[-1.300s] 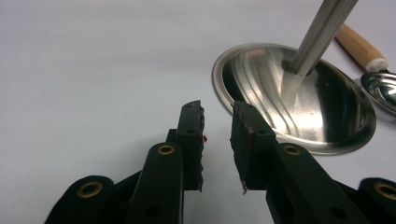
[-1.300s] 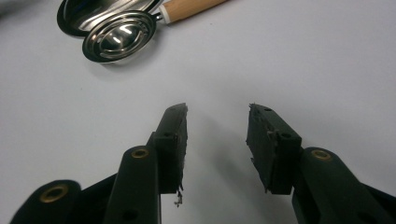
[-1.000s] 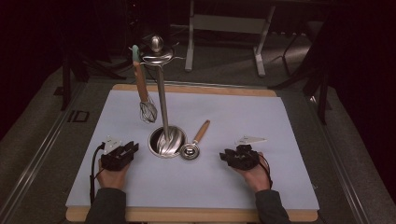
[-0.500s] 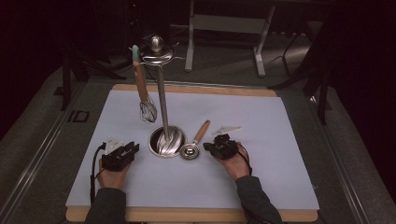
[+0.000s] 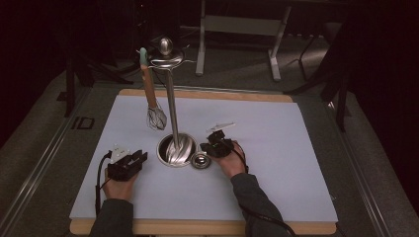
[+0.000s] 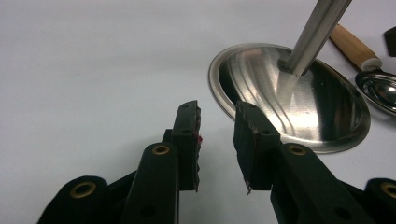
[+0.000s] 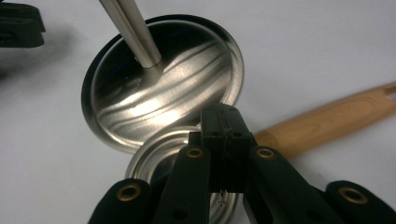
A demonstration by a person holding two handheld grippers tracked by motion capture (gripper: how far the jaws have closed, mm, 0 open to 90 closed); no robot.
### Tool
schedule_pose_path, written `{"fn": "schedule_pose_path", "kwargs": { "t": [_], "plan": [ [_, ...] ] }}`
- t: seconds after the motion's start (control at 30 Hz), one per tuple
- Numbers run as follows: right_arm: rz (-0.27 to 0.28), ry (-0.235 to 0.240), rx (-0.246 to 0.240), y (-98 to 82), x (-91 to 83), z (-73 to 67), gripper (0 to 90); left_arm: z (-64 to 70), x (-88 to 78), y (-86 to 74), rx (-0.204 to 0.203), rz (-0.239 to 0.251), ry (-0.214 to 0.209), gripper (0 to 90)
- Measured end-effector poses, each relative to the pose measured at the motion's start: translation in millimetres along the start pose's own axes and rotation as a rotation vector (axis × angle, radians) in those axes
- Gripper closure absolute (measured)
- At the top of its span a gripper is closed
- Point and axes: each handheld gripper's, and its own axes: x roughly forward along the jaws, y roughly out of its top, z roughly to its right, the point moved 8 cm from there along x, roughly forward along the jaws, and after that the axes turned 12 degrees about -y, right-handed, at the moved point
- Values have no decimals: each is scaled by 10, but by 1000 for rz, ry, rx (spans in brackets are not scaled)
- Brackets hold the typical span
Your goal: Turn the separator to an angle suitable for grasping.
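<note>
White mat (image 5: pixel 296 148): ladle (image 7: pixel 322 121) beneath closed right gripper (image 7: pixel 223 122).

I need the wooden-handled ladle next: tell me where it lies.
In the high view the ladle lies on the white mat, right of the stand's round base, its bowl beside the base and under the right hand-held gripper.

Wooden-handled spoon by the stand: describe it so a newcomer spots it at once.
Start at the tall metal stand mid-table and drop to its round steel base. Just right of that base lies the spoon, a small shiny bowl touching the base's edge, right under the right gripper. Unlike the hanging whisk, it lies flat on the table.
</note>
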Motion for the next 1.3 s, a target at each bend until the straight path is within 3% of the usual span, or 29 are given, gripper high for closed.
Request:
{"fn": "schedule_pose_path", "kwargs": {
  "t": [0.23, 0.6, 0.63, 0.9, 1.23, 1.3],
  "plan": [
    [-38, -25, 1, -10, 164, -15, 898, 5, 2, -1, 5, -1, -2, 708],
    [-86, -18, 23, -56, 277, 26, 899, 7, 4, -2, 6, -3, -2, 708],
    [-101, -19, 1, -75, 252, 11, 899, 8, 3, -1, 5, -2, -3, 708],
    [-132, 1, -15, -227, 132, 11, 899, 10, 2, -1, 6, 0, -1, 708],
    [-166, 10, -48, -509, -151, 152, 898, 11, 2, -3, 10, -3, 2, 708],
    [-174, 16, -83, -567, -206, 178, 898, 11, 2, -2, 10, -3, 3, 708]
  ]
}}
